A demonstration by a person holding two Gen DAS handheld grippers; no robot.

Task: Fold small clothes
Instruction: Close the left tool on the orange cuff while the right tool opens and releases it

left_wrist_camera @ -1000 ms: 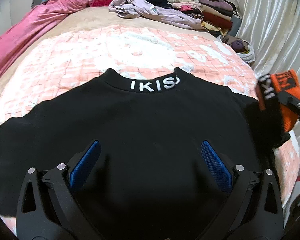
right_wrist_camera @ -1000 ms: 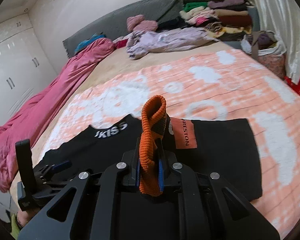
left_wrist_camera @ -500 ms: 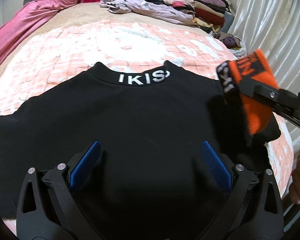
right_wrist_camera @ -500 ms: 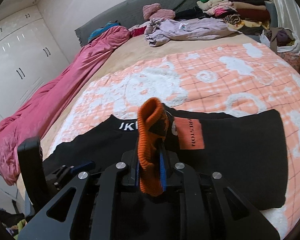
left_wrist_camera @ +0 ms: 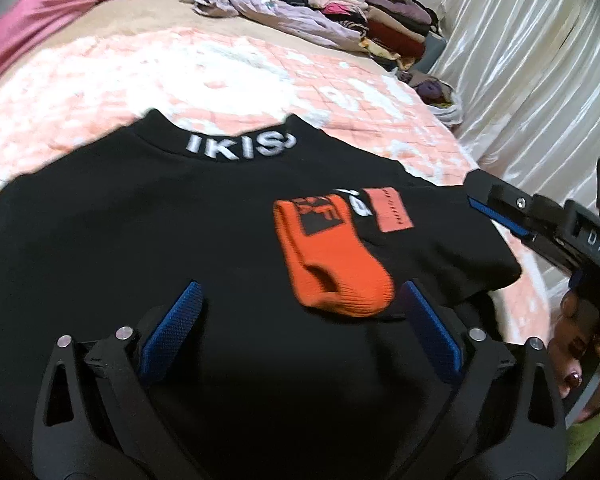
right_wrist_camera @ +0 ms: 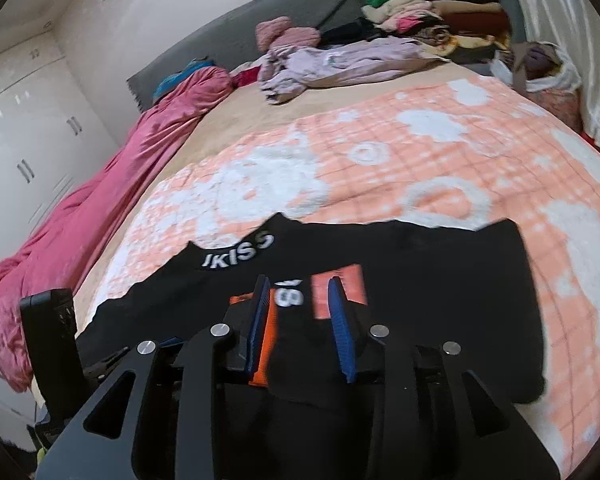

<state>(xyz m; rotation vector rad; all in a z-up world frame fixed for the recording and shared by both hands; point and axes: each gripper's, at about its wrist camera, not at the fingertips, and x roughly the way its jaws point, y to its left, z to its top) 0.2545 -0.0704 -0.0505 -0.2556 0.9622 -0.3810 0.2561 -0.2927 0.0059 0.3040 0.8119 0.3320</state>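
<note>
A black sweatshirt [left_wrist_camera: 148, 248] with white letters on the collar lies flat on the bed. Its right sleeve, with an orange cuff [left_wrist_camera: 332, 264] and an orange patch [left_wrist_camera: 388, 210], lies folded across the body. My left gripper [left_wrist_camera: 300, 336] is open and empty just above the shirt's lower part. My right gripper [right_wrist_camera: 300, 320] is open and empty above the sleeve; the cuff [right_wrist_camera: 266, 344] shows beside its left finger. It also shows at the right edge of the left wrist view [left_wrist_camera: 540, 220].
A peach and white quilt [right_wrist_camera: 420, 152] covers the bed. A pink blanket [right_wrist_camera: 100, 200] runs along the left side. Loose lilac clothes [right_wrist_camera: 340, 64] and a stack of folded clothes [right_wrist_camera: 440, 12] sit at the head. A white curtain [left_wrist_camera: 540, 60] hangs on the right.
My right gripper carried the orange cuff leftward over the shirt body, laid it down and opened. The sleeve now lies folded across the shirt. My left gripper stayed open.
</note>
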